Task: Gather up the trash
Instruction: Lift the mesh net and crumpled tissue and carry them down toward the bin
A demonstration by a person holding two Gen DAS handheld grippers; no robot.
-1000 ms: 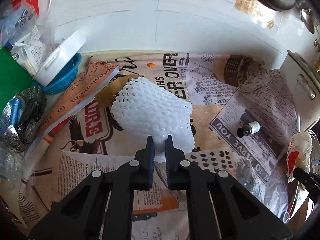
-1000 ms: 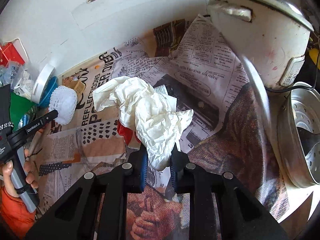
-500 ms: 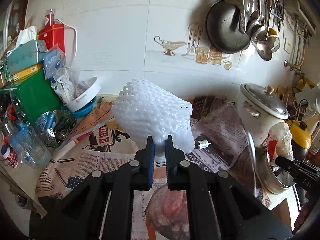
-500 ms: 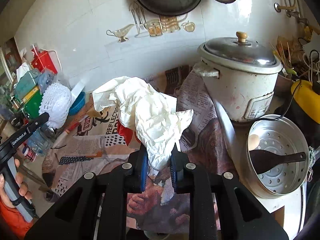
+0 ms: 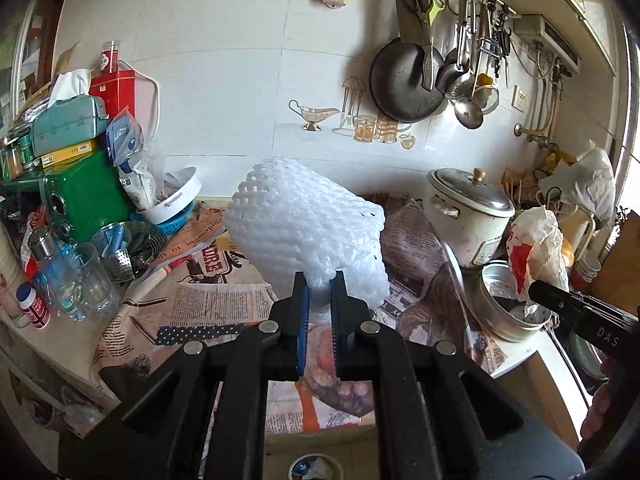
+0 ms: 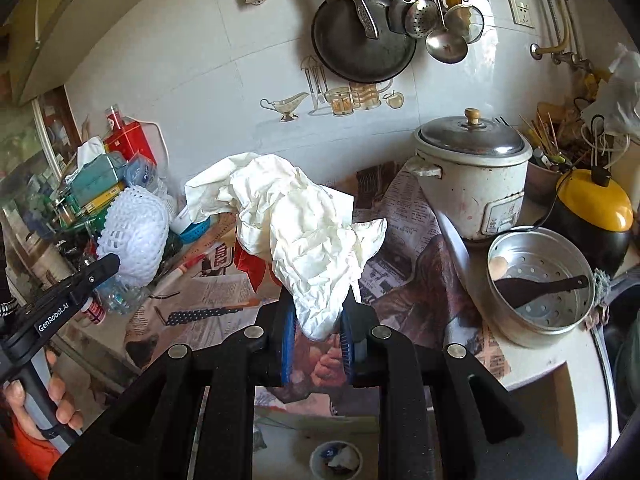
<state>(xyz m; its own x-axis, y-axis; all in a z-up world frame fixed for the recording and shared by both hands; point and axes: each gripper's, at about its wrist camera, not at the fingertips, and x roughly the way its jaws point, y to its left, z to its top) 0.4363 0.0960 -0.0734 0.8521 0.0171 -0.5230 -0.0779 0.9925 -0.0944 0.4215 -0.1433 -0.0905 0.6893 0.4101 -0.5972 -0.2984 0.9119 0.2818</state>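
Foam net: white mesh sleeve, held up in the air over the tabletop, clear of it. Long axis runs up and to the left from the left gripper, open meshed end at upper left, crushed end down between the jaws. From the right wrist view the same net shows as a rounded lump at the tip of the left gripper, in front of the clutter at the left wall.

Left gripper: jaws nearly closed, only a narrow gap, pinching the net's lower end between the blue pads. A hand grips its handle low at the left.

Wrapper: crumpled white paper w/ a red patch on its underside, also up off the tabletop. Bulk spreads up and left from the right gripper; a narrow tail hangs down between the jaws. In the left wrist view the wrapper sticks up from the right gripper at the far right, in front of the rice cooker and above the steamer pot.

Right gripper: jaws close together, clamped on the wrapper's tail.

Tabletop is covered w/ newspaper. A small bin w/ scraps in it sits on the floor below, seen between the gripper's arms.
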